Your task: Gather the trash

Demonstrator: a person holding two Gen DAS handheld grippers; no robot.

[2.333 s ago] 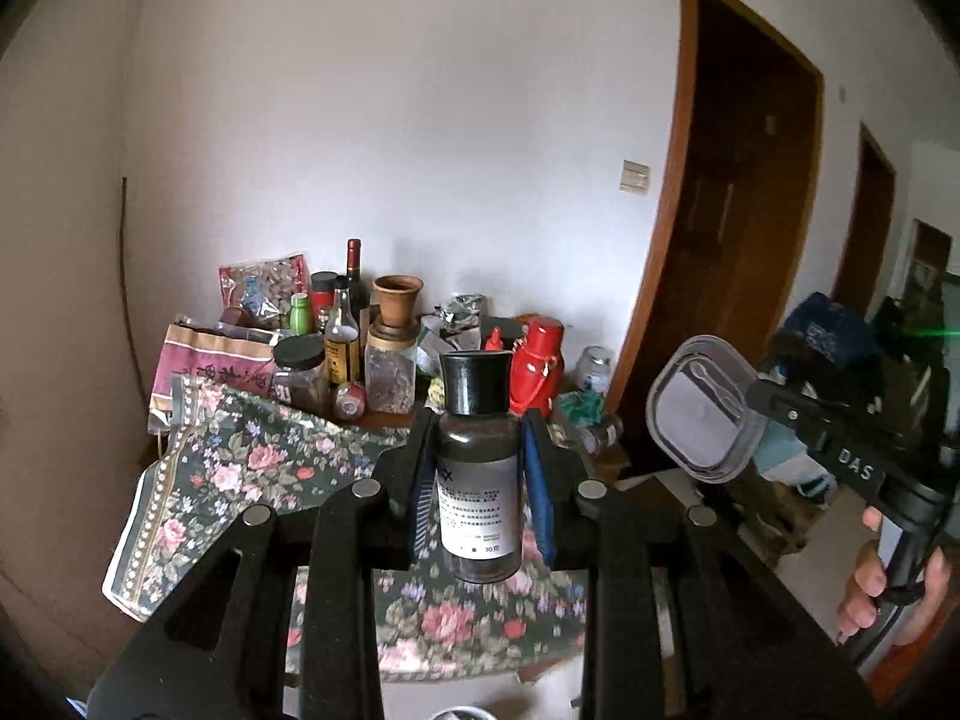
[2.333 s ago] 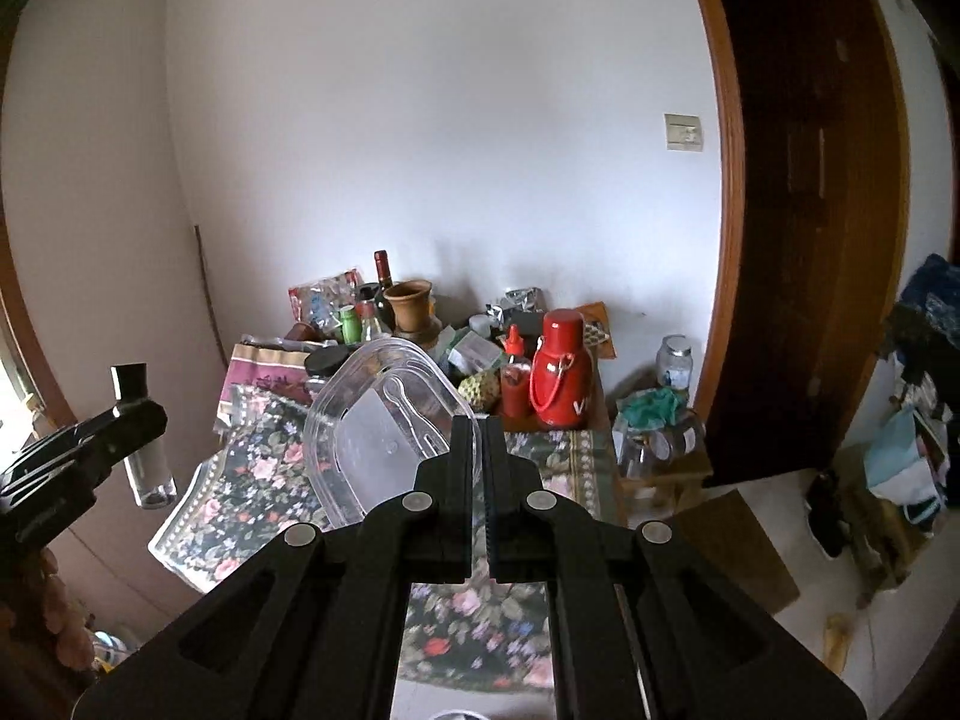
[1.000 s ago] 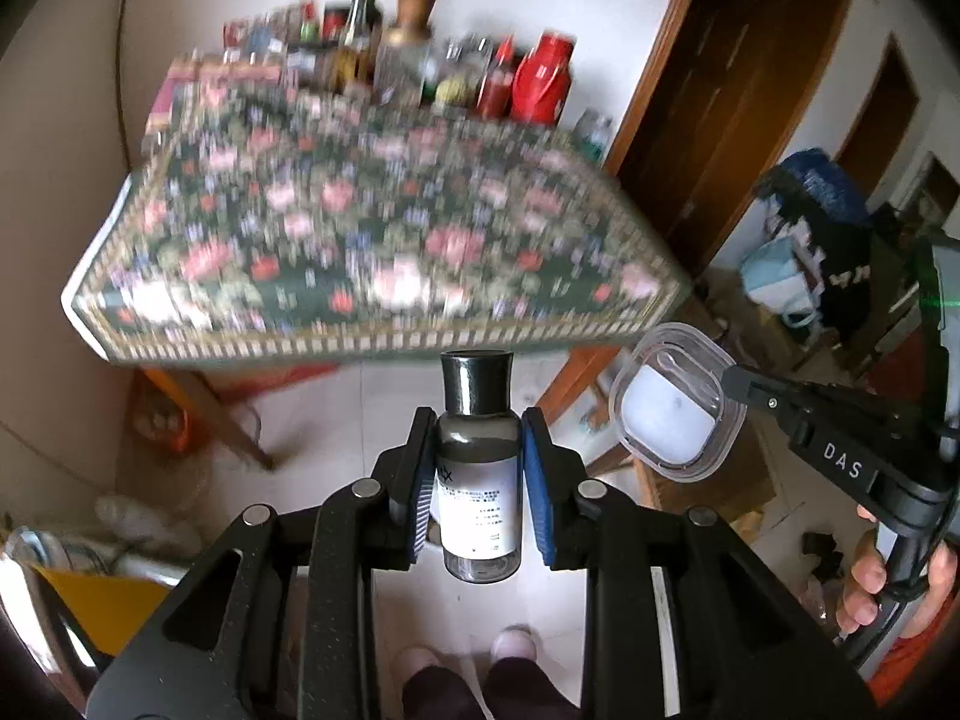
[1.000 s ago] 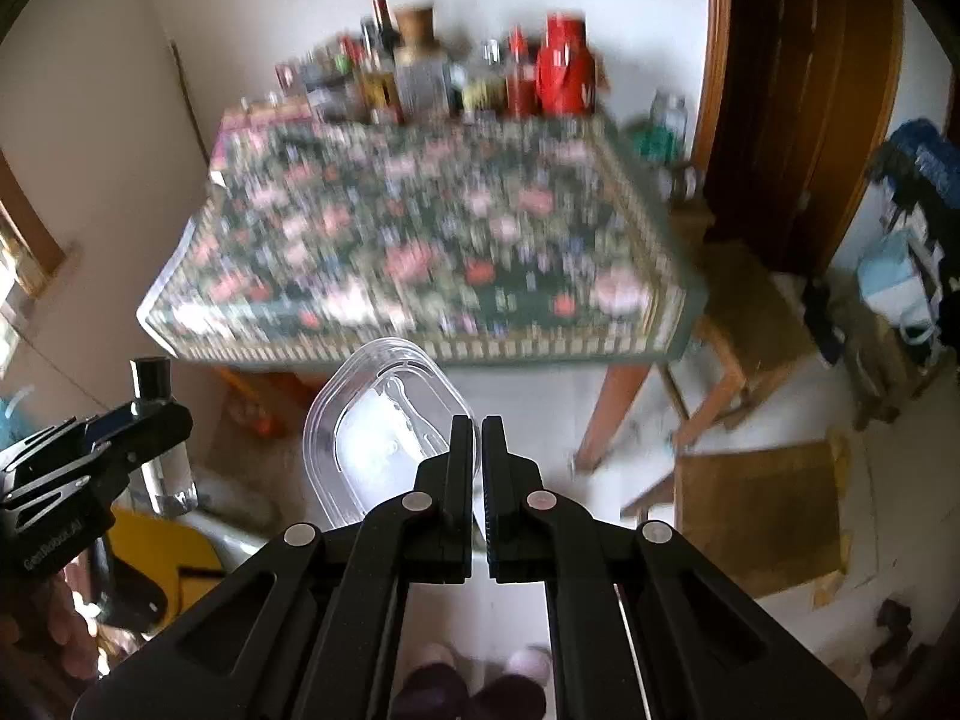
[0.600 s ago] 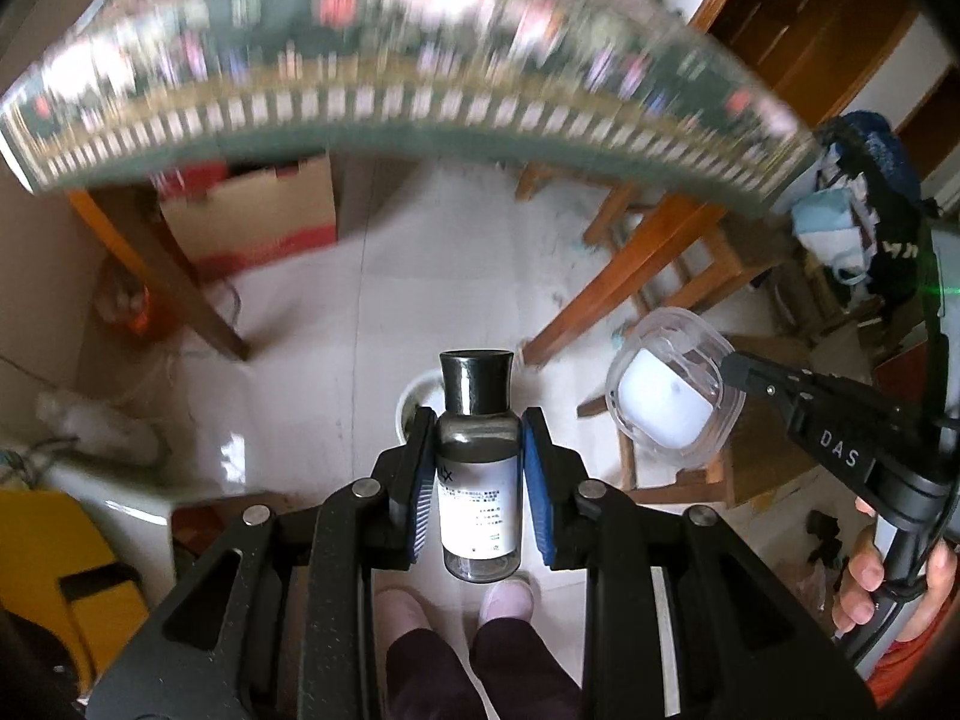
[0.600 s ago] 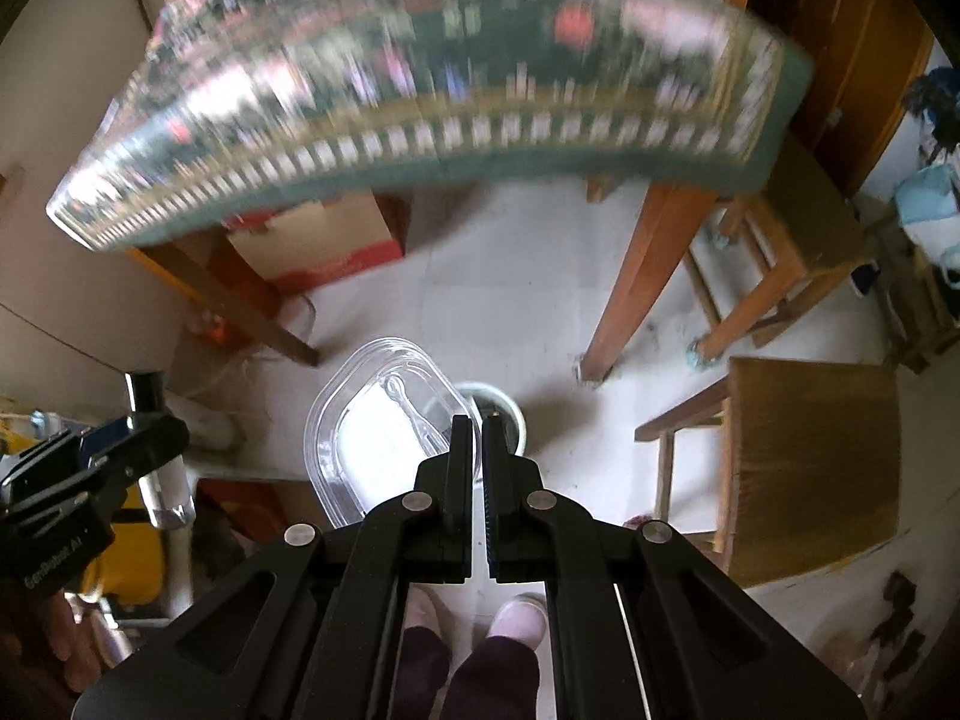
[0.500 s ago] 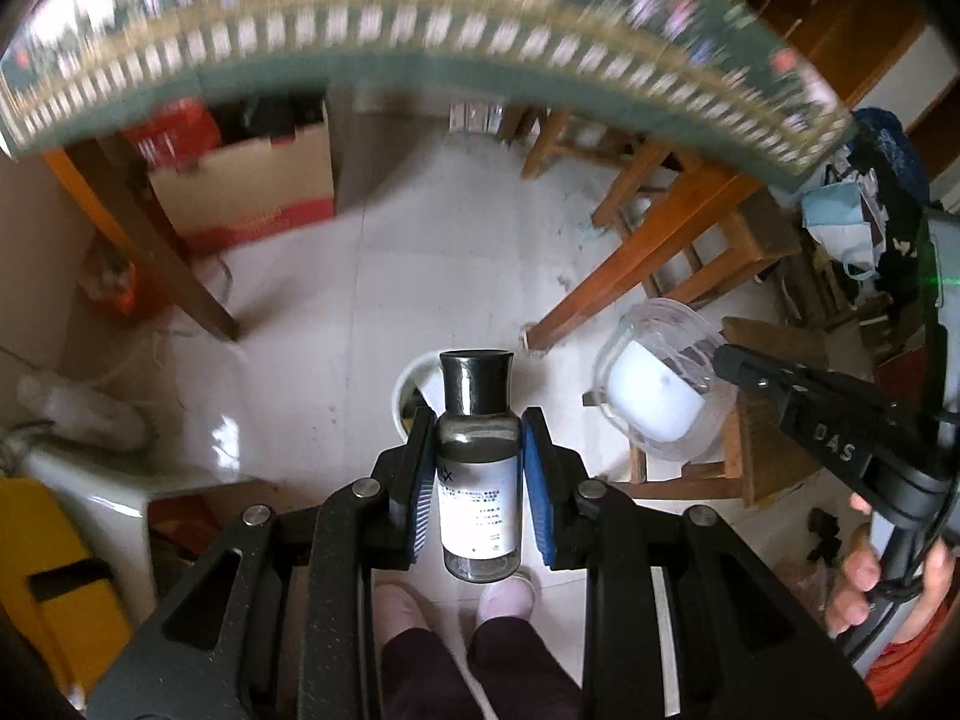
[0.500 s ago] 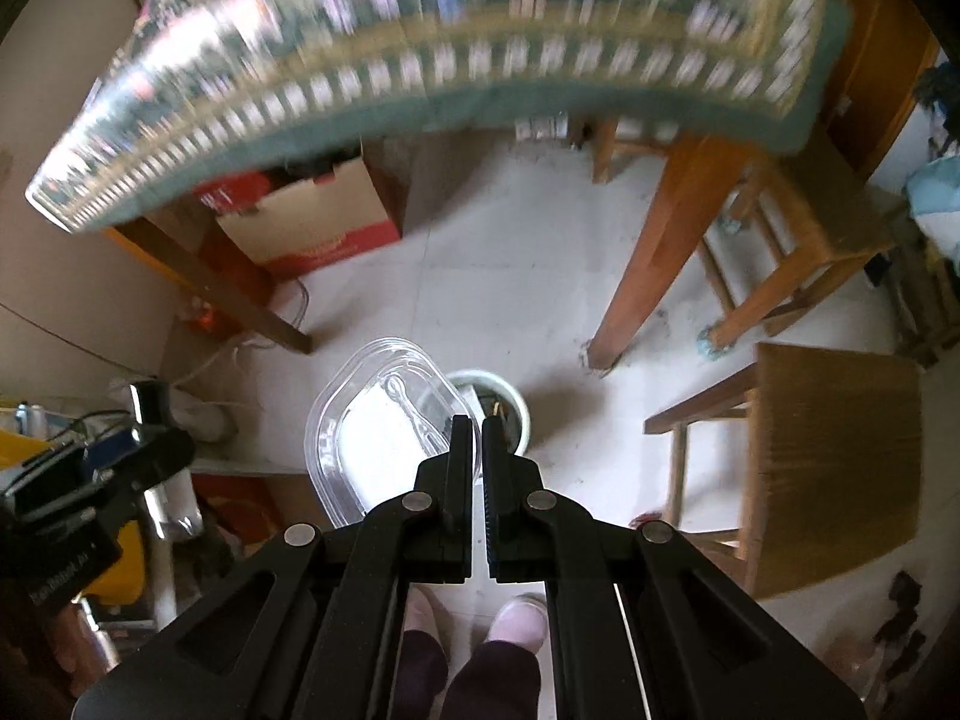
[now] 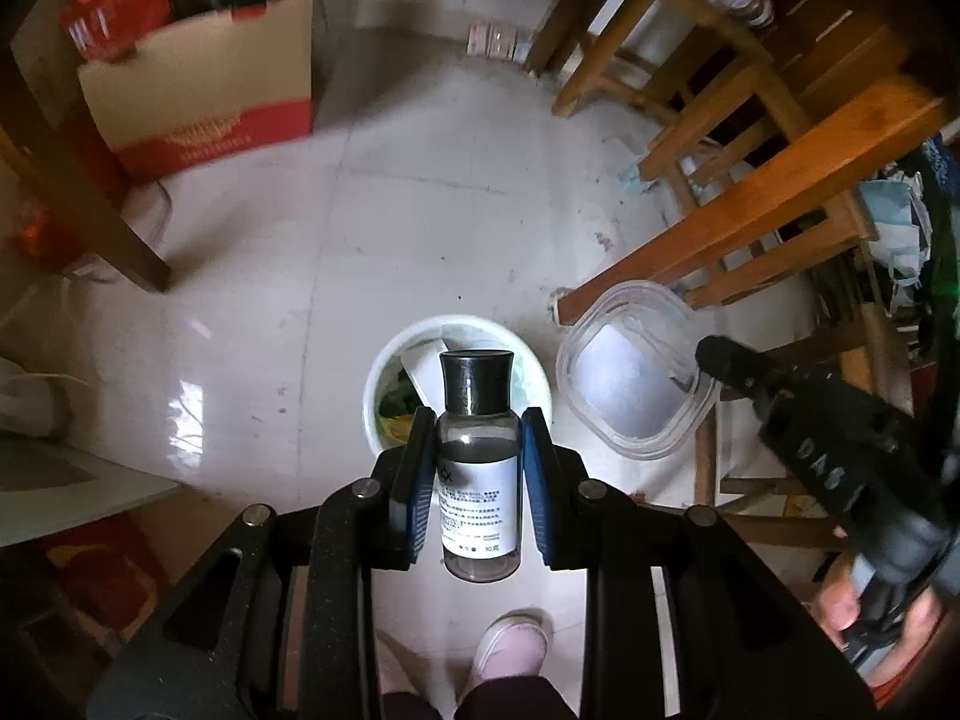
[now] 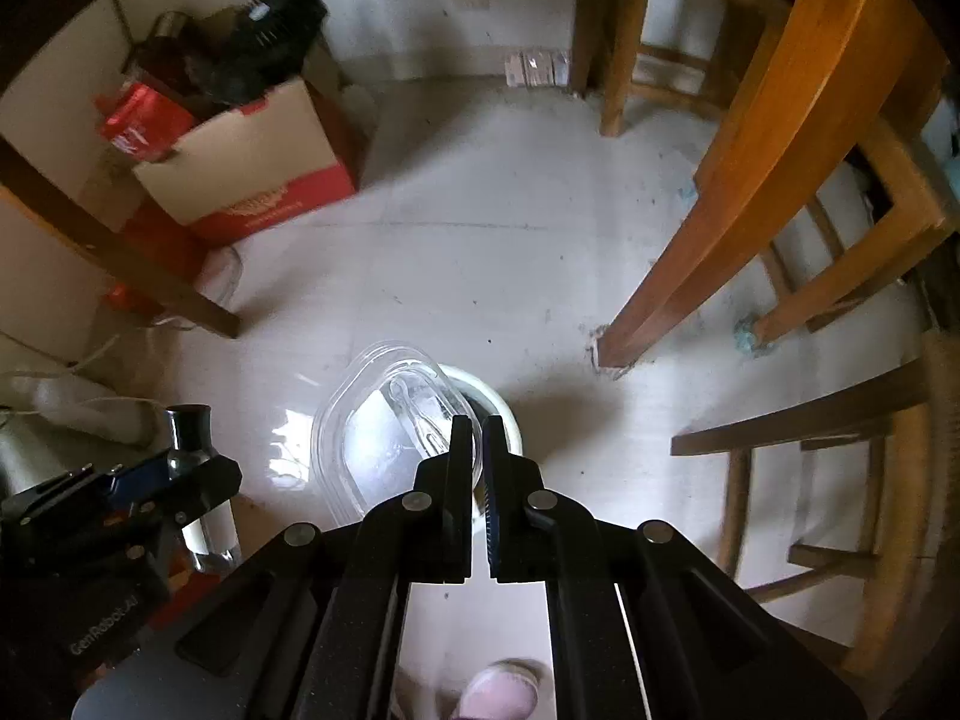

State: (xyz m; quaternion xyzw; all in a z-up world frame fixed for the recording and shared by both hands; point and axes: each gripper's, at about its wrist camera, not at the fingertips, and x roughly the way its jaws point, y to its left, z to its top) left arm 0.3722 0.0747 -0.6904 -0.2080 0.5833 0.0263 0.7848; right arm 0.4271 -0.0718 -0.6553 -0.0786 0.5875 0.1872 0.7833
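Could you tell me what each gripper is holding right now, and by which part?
The left gripper clamps the small bottle by its labelled body. The right gripper pinches the clear plastic container by its rim.

Pale tiled floor (image 9: 432,192) under white bin (image 9: 384,372), cardboard box (image 9: 198,90).

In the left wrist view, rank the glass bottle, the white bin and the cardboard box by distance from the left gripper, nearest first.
1. Glass bottle: clamped between the jaws of the left gripper.
2. White bin: on the floor just beyond the bottle's cap.
3. Cardboard box: far off at upper left, under the table.
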